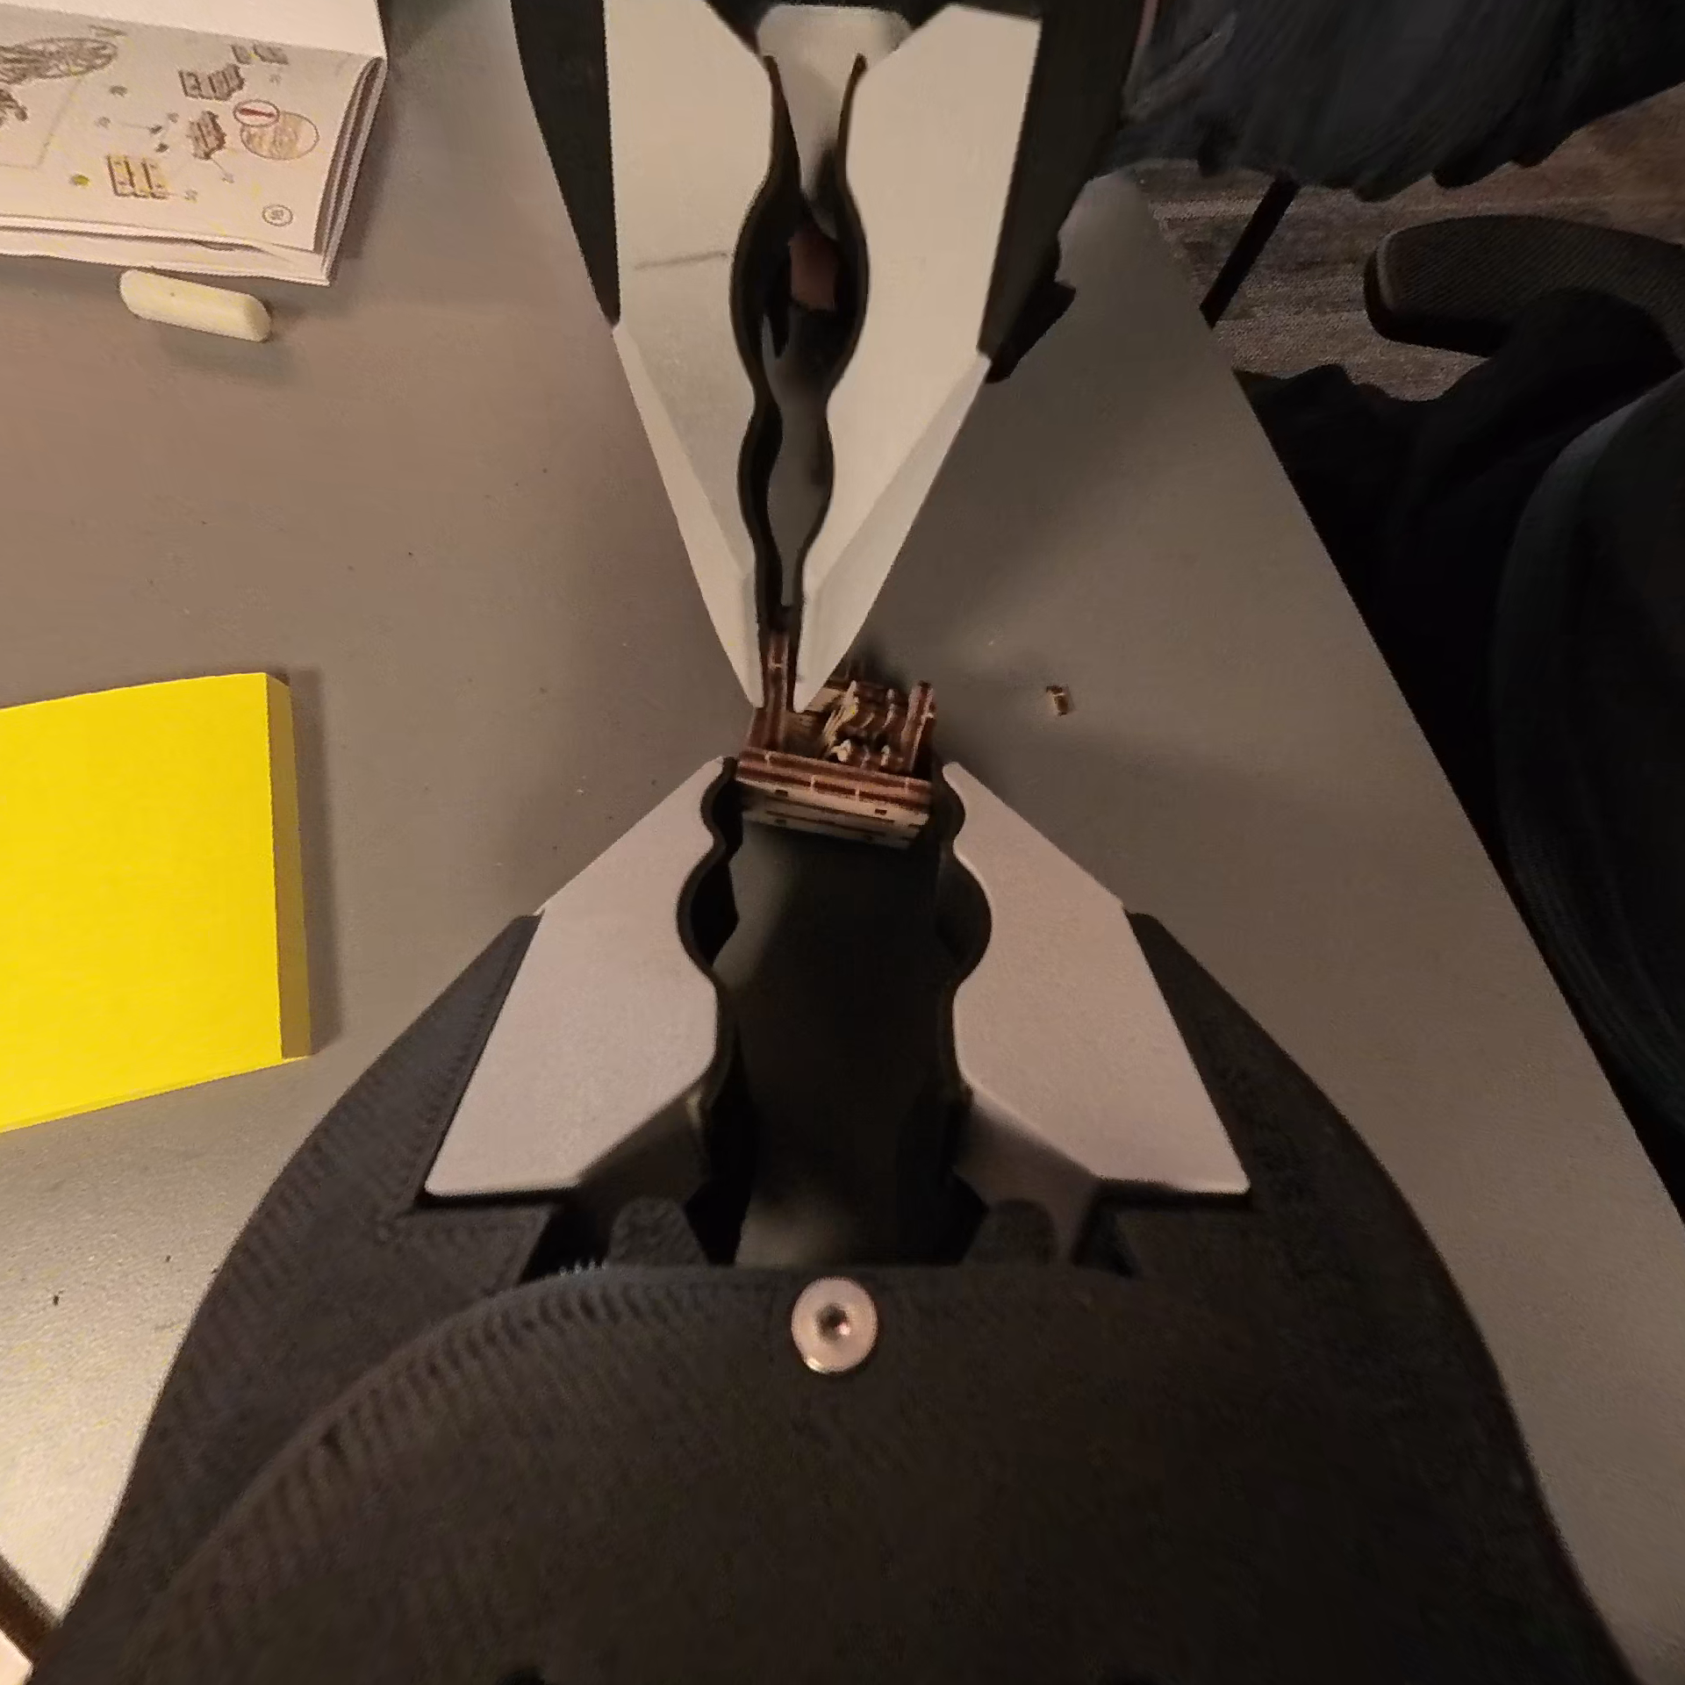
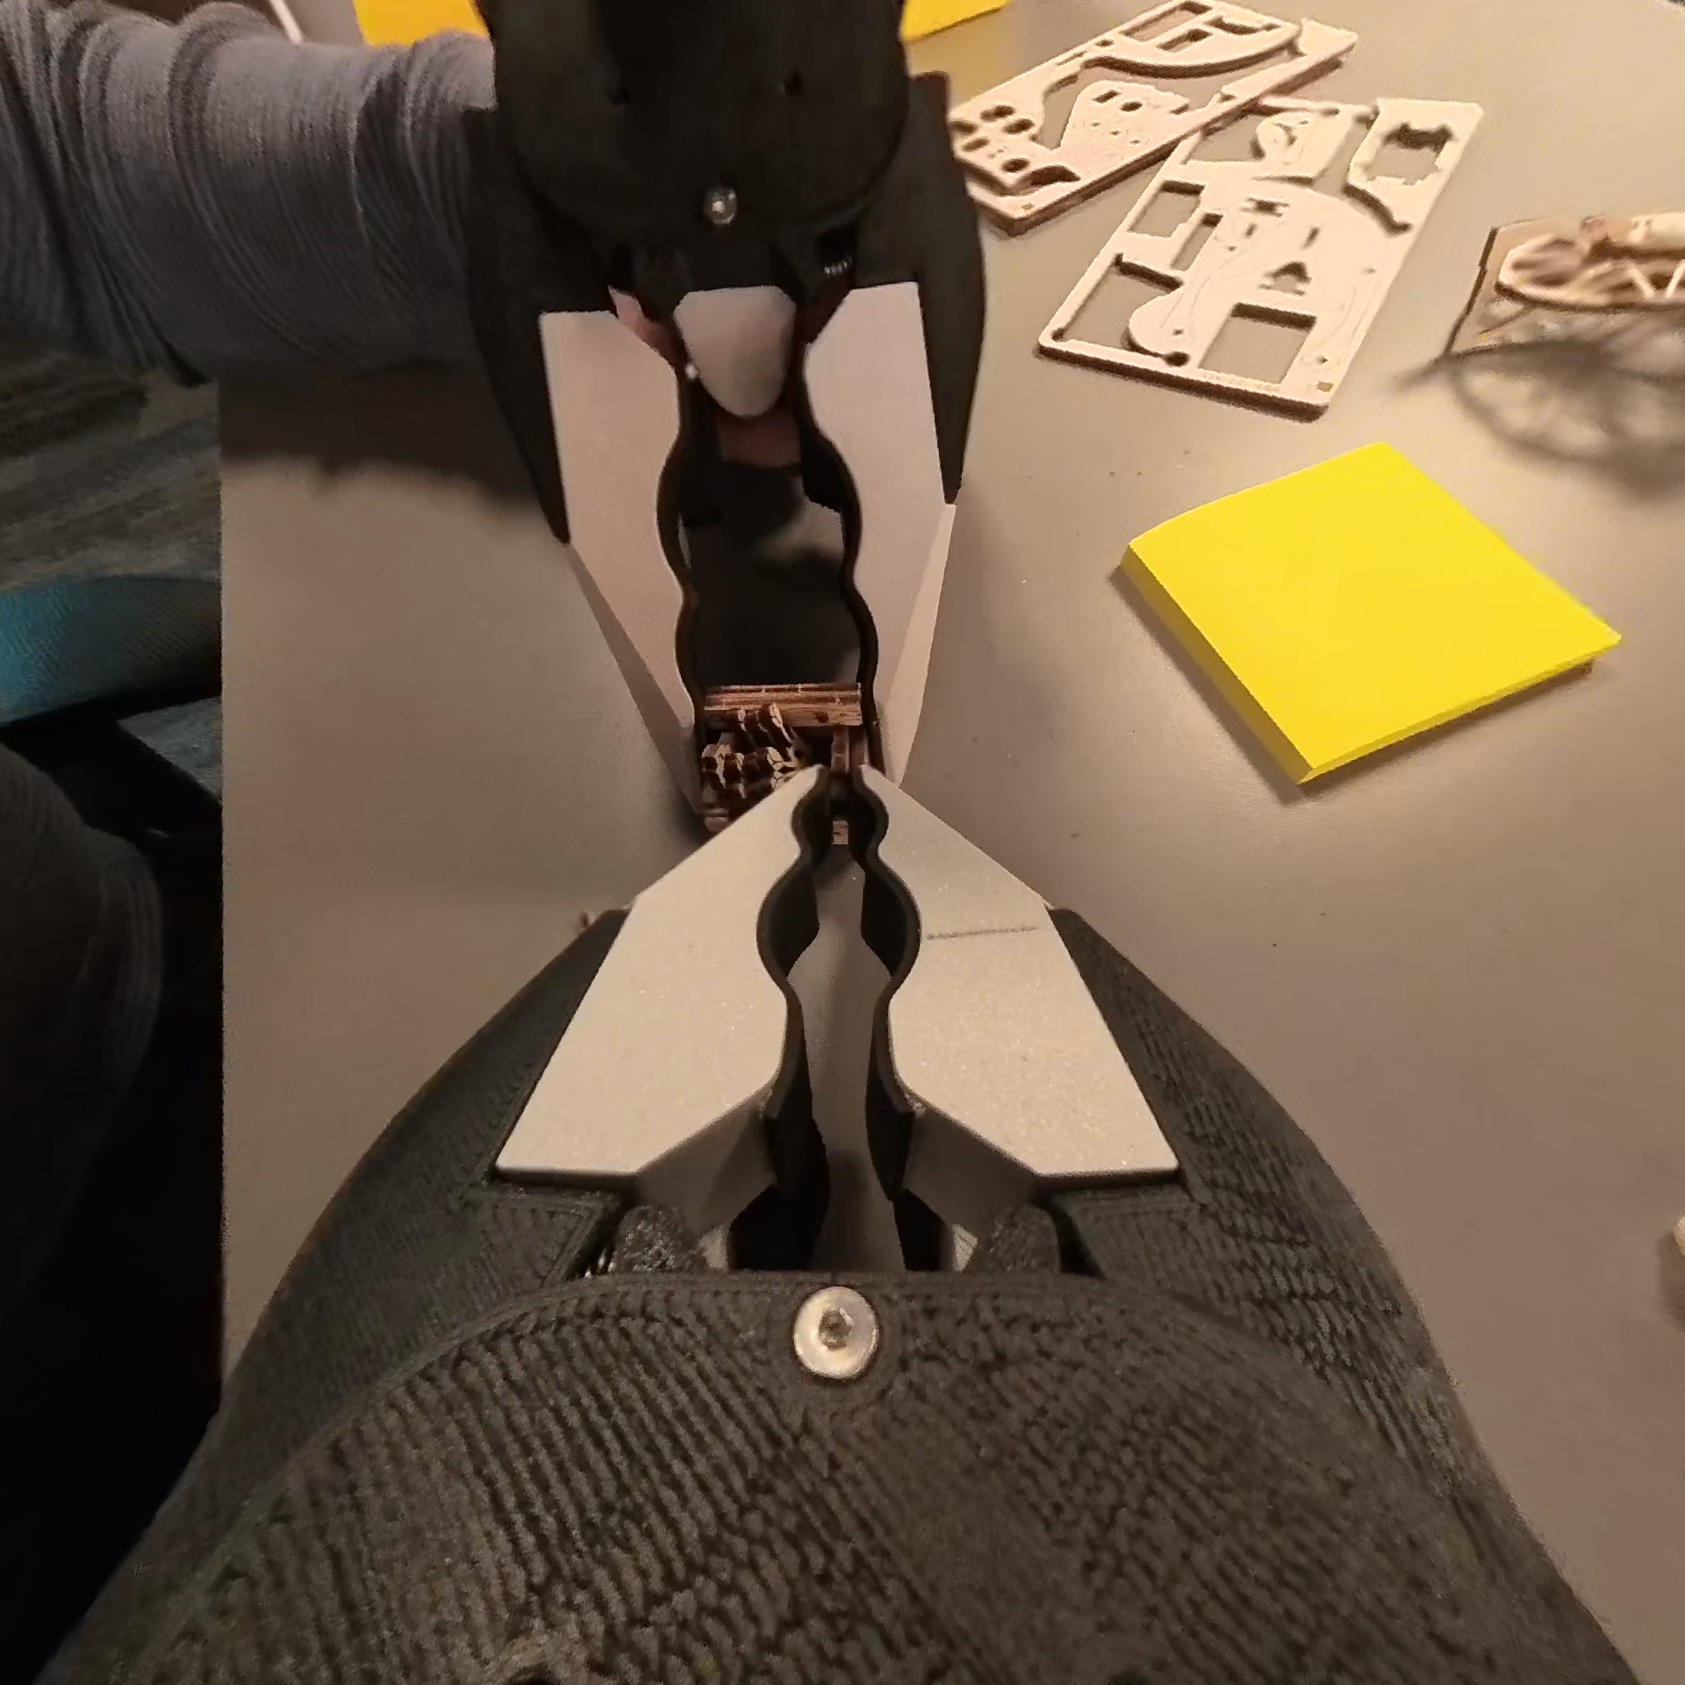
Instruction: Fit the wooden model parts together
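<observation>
My left gripper [image 1: 834, 775] is shut on a small wooden model assembly [image 1: 834, 798], a box-like block with small gear-like parts inside, held just above the grey table [image 1: 456, 501]. My right gripper [image 1: 780, 697] comes from the opposite side and is shut on a thin wooden strip [image 1: 777, 666] that touches the assembly's left end. In the right wrist view the right gripper [image 2: 841, 773] pinches the strip [image 2: 841, 825] against the assembly [image 2: 775, 729], which the left gripper [image 2: 789, 757] holds.
A yellow sticky-note pad [image 1: 137, 894] [image 2: 1368, 620], an instruction booklet [image 1: 182, 137] and a white oblong piece [image 1: 196, 305] lie on the table. Punched wooden sheets [image 2: 1258, 255] and a partly built model [image 2: 1596, 273] lie farther off. A tiny wooden bit [image 1: 1058, 700] is near the table edge [image 1: 1368, 593]. The grippers are tip to tip, or close to it.
</observation>
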The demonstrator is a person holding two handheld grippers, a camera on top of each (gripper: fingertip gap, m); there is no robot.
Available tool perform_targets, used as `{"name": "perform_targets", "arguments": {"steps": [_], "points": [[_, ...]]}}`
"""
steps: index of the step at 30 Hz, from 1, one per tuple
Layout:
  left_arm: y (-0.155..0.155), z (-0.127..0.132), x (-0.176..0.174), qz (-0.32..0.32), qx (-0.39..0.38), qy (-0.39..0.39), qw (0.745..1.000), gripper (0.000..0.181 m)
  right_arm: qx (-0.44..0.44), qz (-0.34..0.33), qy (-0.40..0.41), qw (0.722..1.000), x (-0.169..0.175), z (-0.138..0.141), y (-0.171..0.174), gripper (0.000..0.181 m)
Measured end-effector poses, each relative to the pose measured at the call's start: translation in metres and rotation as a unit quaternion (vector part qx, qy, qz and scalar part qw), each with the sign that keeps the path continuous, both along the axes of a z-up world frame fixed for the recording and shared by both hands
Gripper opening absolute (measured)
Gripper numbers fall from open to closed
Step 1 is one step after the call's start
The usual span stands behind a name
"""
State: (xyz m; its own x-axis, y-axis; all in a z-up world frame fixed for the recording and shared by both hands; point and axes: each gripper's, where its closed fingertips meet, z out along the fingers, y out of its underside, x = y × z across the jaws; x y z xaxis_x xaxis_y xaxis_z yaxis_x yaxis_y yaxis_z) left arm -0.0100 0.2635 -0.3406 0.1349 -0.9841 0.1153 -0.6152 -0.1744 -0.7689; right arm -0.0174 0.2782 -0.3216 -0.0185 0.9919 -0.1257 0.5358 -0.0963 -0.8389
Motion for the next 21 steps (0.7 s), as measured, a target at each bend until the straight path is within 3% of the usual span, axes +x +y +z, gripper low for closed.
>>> {"name": "perform_targets", "arguments": {"steps": [3,9,17,21], "points": [[-0.0003,-0.0002,-0.0002,-0.001,0.001,0.001,1.0,0.04,-0.048,-0.029,0.006,0.998,-0.0006,0.0012,0.0003,0.0],[-0.0015,-0.0007,-0.0008,-0.005,0.007,0.003,1.0,0.04,-0.045,-0.026,0.01,0.999,-0.0017,0.0024,-0.0009,0.0],[-0.0014,-0.0004,-0.001,-0.004,0.002,0.002,1.0,0.04,0.048,0.009,-0.034,0.998,0.0001,-0.0013,-0.0015,0.0],[-0.0015,-0.0004,-0.0011,-0.004,0.004,0.002,1.0,0.04,-0.022,-0.004,-0.004,1.0,-0.001,0.0003,-0.0011,0.0]]}}
